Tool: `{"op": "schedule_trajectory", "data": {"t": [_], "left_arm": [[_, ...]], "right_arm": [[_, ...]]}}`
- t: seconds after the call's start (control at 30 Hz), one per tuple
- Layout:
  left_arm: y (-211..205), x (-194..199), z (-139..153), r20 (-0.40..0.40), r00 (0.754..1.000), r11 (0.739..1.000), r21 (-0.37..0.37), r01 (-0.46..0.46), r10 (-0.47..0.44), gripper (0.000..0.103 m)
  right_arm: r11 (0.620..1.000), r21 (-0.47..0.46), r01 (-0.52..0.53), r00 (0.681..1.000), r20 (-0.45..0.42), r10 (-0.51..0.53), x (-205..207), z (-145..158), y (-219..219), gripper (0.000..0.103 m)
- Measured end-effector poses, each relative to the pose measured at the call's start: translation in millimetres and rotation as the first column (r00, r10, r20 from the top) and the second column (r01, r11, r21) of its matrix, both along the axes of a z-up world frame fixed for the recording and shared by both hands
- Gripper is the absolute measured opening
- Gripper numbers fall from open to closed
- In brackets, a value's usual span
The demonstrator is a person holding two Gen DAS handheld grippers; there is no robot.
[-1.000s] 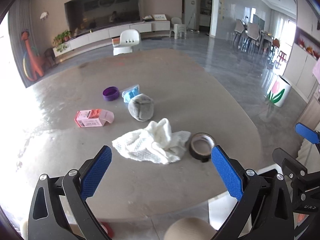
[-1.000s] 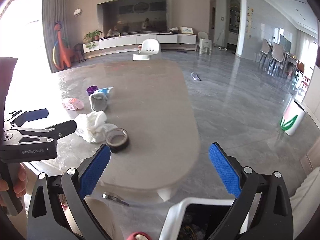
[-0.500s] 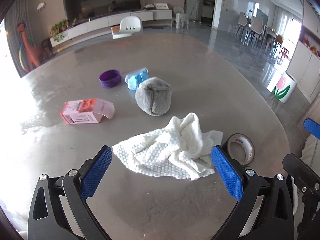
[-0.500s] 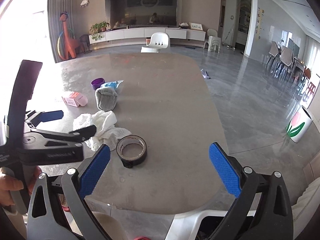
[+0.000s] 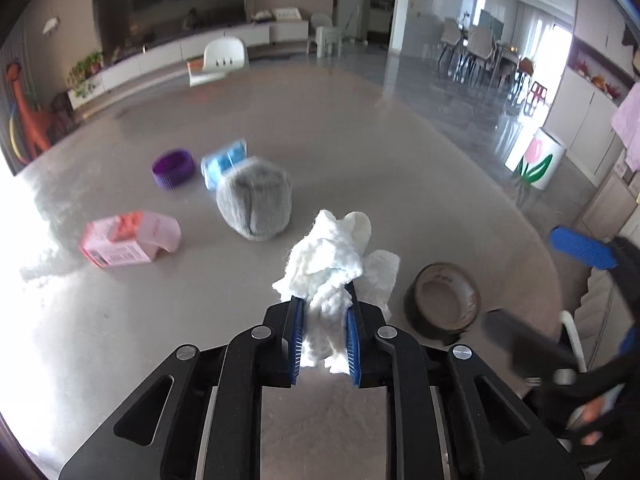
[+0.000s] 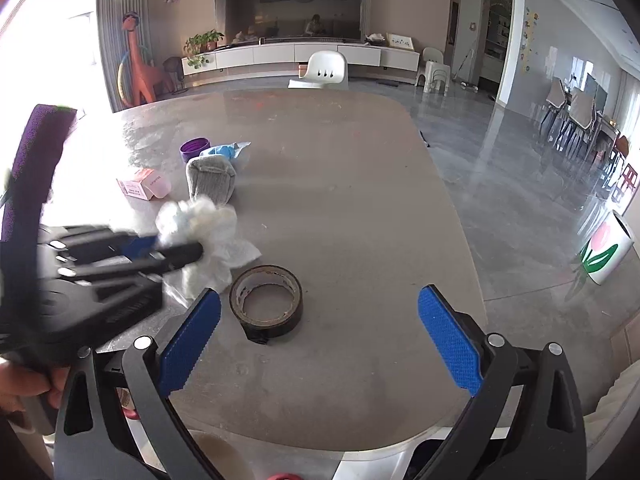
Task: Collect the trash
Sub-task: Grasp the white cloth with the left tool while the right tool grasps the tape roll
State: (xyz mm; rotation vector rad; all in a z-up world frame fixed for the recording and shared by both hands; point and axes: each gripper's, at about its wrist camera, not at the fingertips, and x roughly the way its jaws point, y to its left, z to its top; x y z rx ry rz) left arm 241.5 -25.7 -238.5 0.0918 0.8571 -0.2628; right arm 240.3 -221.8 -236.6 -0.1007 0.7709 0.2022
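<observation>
Left tongs: closing on the white crumpled tissue, blue pads pressing its near end from both sides, the wad bunching up between them.
Right tongs: standing wide with nothing between the pads, hovering over the near end of the bench.
Tape roll: lying flat on the bench just beyond the right tongs, toward their left pad, and just right of the tissue.
White crumpled tissue: sitting at the bench's near left part, its free end trailing toward the tape roll.
Grey bundle: resting just beyond the tissue, farther from the tape roll.
Pink carton: lying on its side, left of the grey bundle.
Blue packet: touching the far side of the grey bundle.
Purple cap: sitting beside the blue packet, to its left.
White chair: standing beyond the bench's far edge.
</observation>
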Motion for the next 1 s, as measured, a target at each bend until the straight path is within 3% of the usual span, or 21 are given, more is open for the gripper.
{"op": "schedule_trajectory", "data": {"t": [0.17, 0.43, 0.5, 0.57, 0.63, 0.7, 0.8, 1.0], "left_arm": [[12, -12, 28, 0.053, 0.998, 1.0, -0.022, -0.018, 0.019, 0.017], [25, -20, 31, 0.065, 0.996, 0.998, 0.006, -0.067, 0.067, 0.017], [27, -19, 32, 0.065, 0.995, 0.997, 0.008, -0.076, 0.075, 0.017], [29, -21, 33, 0.065, 0.995, 0.997, 0.01, -0.077, 0.076, 0.017], [30, -21, 33, 0.066, 0.995, 0.997, 0.011, -0.077, 0.076, 0.017], [32, -24, 34, 0.064, 0.995, 0.997, 0.01, -0.08, 0.079, 0.017], [33, -24, 35, 0.058, 0.995, 0.997, 0.005, -0.081, 0.081, 0.017], [25, -29, 43, 0.075, 0.995, 0.998, 0.002, -0.062, 0.062, 0.017]], "right_arm": [[1.0, 0.008, -0.025, 1.0, -0.006, 0.025, 5, -10, 8, 0.098], [0.997, 0.021, -0.072, 0.997, -0.027, 0.073, 17, -28, 22, 0.098], [0.996, 0.009, -0.087, 0.995, -0.04, 0.087, 17, -33, 24, 0.089], [0.995, 0.008, -0.102, 0.992, -0.073, 0.102, 20, -39, 26, 0.069], [0.995, 0.012, -0.103, 0.992, -0.068, 0.103, 20, -39, 28, 0.066], [0.995, 0.012, -0.1, 0.993, -0.069, 0.1, 22, -37, 28, 0.053], [0.995, 0.045, -0.092, 0.992, -0.082, 0.096, 22, -32, 26, 0.051], [0.997, 0.027, -0.074, 0.997, 0.004, 0.074, -3, 8, 13, 0.051]]}}
